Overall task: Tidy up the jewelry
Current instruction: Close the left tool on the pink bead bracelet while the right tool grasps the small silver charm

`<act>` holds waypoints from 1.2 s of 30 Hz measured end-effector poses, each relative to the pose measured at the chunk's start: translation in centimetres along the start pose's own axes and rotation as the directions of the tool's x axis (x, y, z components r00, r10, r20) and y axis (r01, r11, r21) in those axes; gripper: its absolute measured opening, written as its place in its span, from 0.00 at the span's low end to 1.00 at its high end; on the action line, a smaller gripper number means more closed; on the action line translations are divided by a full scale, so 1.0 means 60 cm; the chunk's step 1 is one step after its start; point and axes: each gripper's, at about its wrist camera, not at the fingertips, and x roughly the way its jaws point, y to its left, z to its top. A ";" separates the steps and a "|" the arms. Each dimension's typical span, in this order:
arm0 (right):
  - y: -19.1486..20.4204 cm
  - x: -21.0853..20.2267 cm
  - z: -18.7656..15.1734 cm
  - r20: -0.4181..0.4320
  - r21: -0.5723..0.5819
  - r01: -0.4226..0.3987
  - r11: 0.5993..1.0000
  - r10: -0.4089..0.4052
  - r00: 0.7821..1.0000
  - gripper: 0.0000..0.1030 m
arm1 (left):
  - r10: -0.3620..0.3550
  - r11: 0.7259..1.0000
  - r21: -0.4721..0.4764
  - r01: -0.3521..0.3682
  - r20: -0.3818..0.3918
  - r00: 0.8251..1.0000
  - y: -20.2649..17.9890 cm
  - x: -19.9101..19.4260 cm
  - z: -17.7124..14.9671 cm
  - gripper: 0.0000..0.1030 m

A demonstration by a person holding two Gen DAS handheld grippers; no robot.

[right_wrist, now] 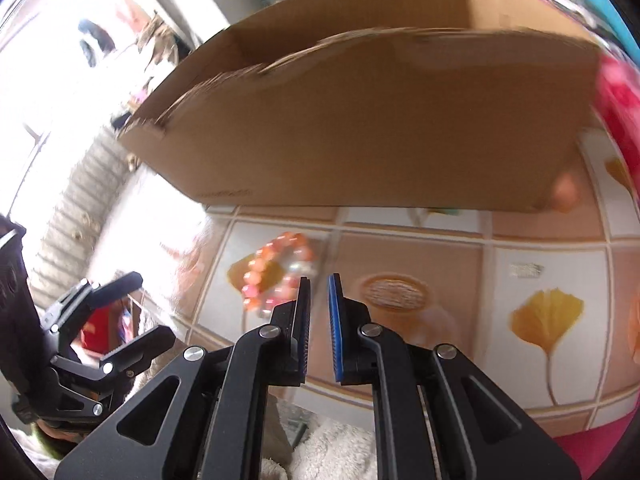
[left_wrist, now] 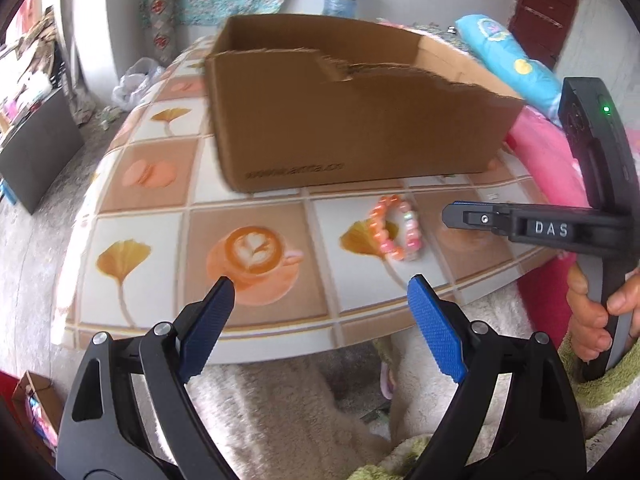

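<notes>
Right now a bead bracelet [left_wrist: 395, 227] of pink, orange and pale beads lies flat on the bench [left_wrist: 168, 184], just in front of the cardboard box [left_wrist: 360, 120] and well clear of its near wall. The bench wears a tiled cloth printed with ginkgo leaves, macarons and a latte cup [left_wrist: 253, 249]; the bracelet rests partly over one yellow ginkgo leaf [left_wrist: 360, 238], to the right of that latte cup.

The box stands open-topped behind the bracelet, its near wall torn to a ragged edge and dipping lower toward its right half. What lies inside cannot be told from either view.

The left gripper [left_wrist: 320, 292] hangs above the front edge of the bench, nearer than the bracelet and a little left of it, its blue pads spread wide with nothing between them.

The right gripper [left_wrist: 450, 215] reaches in from the right of the bracelet, its tip just beside the beads. Its jaws are drawn almost together with only a thin slit between the pads, and nothing is caught there; from its own camera the bracelet [right_wrist: 280, 276] sits just left of the tips [right_wrist: 318, 284]. A hand [left_wrist: 596, 312] wraps its handle.
</notes>
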 end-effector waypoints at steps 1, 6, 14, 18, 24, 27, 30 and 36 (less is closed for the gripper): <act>-0.018 -0.011 -0.004 0.012 0.033 -0.003 0.999 0.003 1.000 0.10 | -0.027 0.999 0.017 0.027 0.007 1.000 -0.008 0.001 0.001 0.82; -0.077 -0.038 -0.012 0.062 0.145 0.008 0.989 -0.018 0.998 0.10 | -0.128 0.982 0.147 0.118 0.061 0.990 -0.069 0.009 0.012 0.81; -0.124 -0.054 -0.020 0.086 0.194 0.003 0.981 -0.020 0.996 0.10 | -0.125 0.967 0.224 0.122 0.001 0.992 -0.109 0.057 0.030 0.40; -0.154 -0.065 -0.015 0.108 0.197 -0.009 0.980 -0.013 0.994 0.10 | -0.088 0.966 0.243 0.090 -0.019 0.996 -0.116 0.075 0.035 0.35; -0.177 -0.071 -0.011 0.118 0.204 -0.020 0.979 -0.005 0.993 0.10 | -0.070 0.971 0.225 0.082 -0.057 0.996 -0.110 0.096 0.035 0.27; -0.181 -0.063 -0.013 0.117 0.214 -0.024 0.977 -0.001 0.993 0.10 | -0.057 0.968 0.242 0.067 -0.044 0.997 -0.110 0.096 0.032 0.24; -0.185 -0.059 -0.012 0.116 0.218 -0.022 0.976 -0.003 0.993 0.10 | -0.043 0.962 0.267 0.052 -0.039 0.998 -0.115 0.097 0.030 0.24; -0.181 -0.062 -0.015 0.133 0.187 0.017 0.982 -0.042 0.990 0.10 | -0.032 0.955 0.294 0.039 -0.029 0.999 -0.124 0.104 0.031 0.22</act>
